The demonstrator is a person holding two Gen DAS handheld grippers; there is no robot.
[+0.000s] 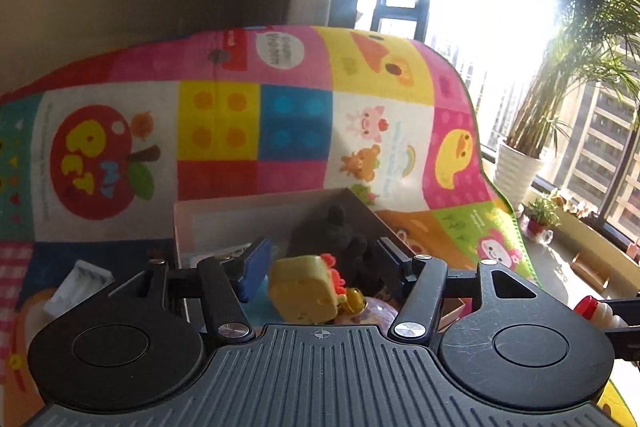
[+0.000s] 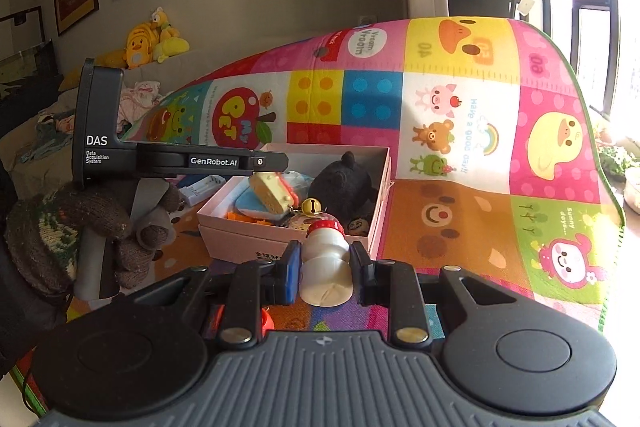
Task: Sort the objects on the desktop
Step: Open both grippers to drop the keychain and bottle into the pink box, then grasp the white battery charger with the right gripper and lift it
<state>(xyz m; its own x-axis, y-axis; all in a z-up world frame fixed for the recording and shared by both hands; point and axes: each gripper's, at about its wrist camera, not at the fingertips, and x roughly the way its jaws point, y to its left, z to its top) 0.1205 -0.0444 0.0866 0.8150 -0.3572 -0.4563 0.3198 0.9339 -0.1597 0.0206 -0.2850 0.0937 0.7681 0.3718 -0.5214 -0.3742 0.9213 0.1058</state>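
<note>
Left wrist view: your left gripper hangs over the pink box, its jaws spread with nothing pinched. A yellow cheese-shaped toy shows in the gap between the fingers, clear of both pads, above the box's contents. Behind it in the box sits a black plush toy, and a small gold bell shows just beside the cheese toy. To the left of the box a white ridged tray lies on the colourful play mat. At the right edge, beyond the box, you can see the red-capped white bottle.

Right wrist view: your right gripper is pinching the white bottle across its body, pads pressed on both sides, red cap pointing toward the box. The bottle is held just in front of the near wall of the box. Inside the box lie the cheese toy, the bell and the black plush. To the left of the box your gloved left hand grips the handle of the left gripper's body, which reaches over the box's left rim.
</note>
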